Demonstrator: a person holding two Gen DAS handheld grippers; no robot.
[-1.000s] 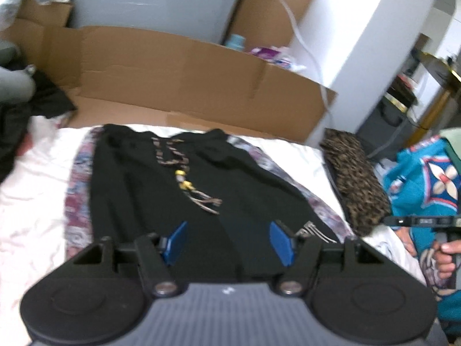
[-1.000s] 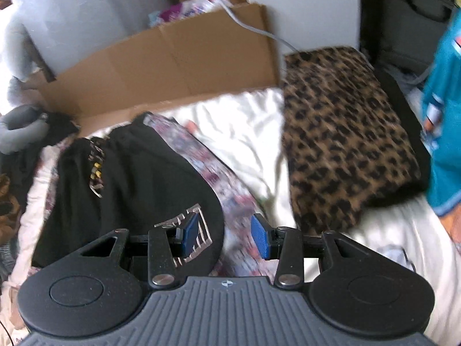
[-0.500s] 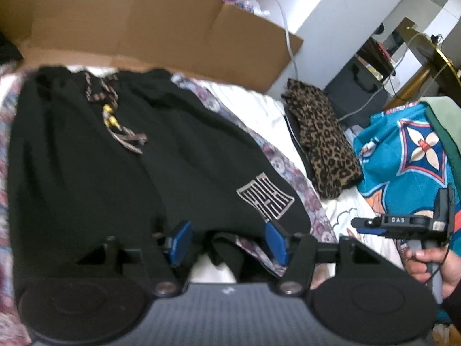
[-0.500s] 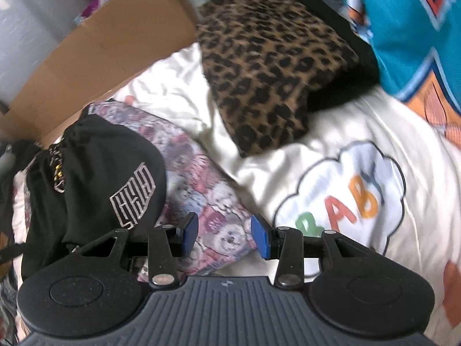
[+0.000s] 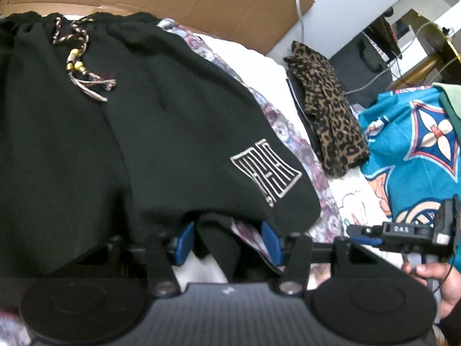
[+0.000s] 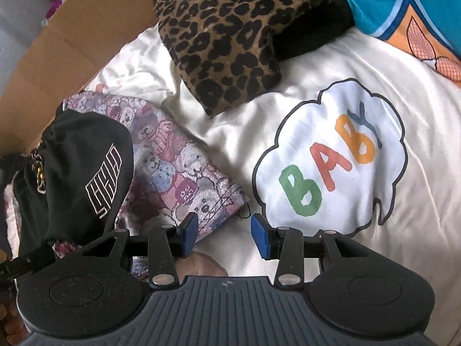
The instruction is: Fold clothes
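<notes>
White bedding carries black shorts, lying flat on a patterned cloth whose right edge shows. Left gripper is closing, the shorts' near hem between its fingers. Right gripper hangs apart over the cloth's near corner; bare sheet lies right, leopard cloth beyond.

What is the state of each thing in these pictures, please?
Black shorts: spread flat, unfolded, drawstring tied.
Bear-print cloth: lying under the shorts.
Leopard cloth: folded, set aside.
Left tool: closing, shorts hem between the pads.
Right tool: open, empty, at the bear-print cloth's corner.
</notes>
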